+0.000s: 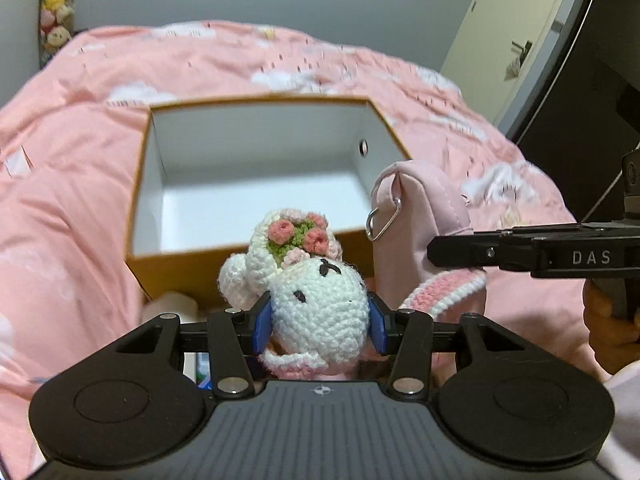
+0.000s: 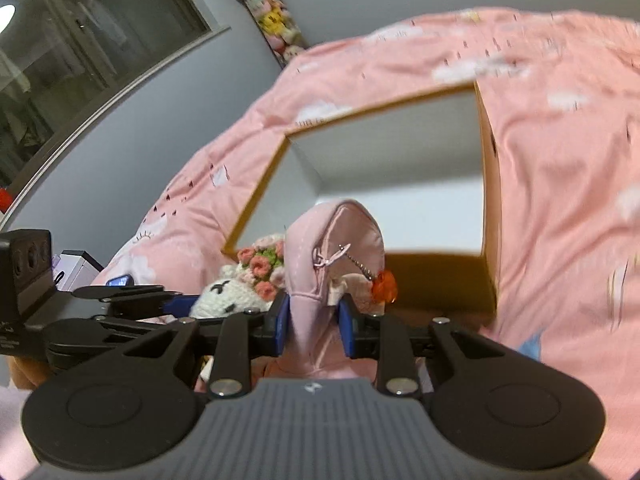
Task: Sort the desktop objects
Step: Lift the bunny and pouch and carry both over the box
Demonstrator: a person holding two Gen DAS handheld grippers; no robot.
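The box (image 1: 256,184) sits open on the pink bedspread (image 1: 80,152) and shows only its bare white floor, so nothing looks sorted yet; both things in view are held over the bed just short of its near wall. The left gripper (image 1: 320,322) has its blue pads pressed on either side of the crochet doll (image 1: 320,304), gripping the white head with the flower crown toward the box. The right gripper (image 2: 314,320) has its jaws closed on the pink pouch (image 2: 332,248), pinching it low down so that the zipper end with its chain and orange charm (image 2: 384,286) stands up in front of the box. The two grippers are side by side and close, each showing in the other's view, the doll just left of the pouch. Both point forward and down toward the box mouth. What is left, as I judge it, is to carry each thing over the rim and release it inside; a small blue item lies near the left gripper in the right view, too blurred to name.
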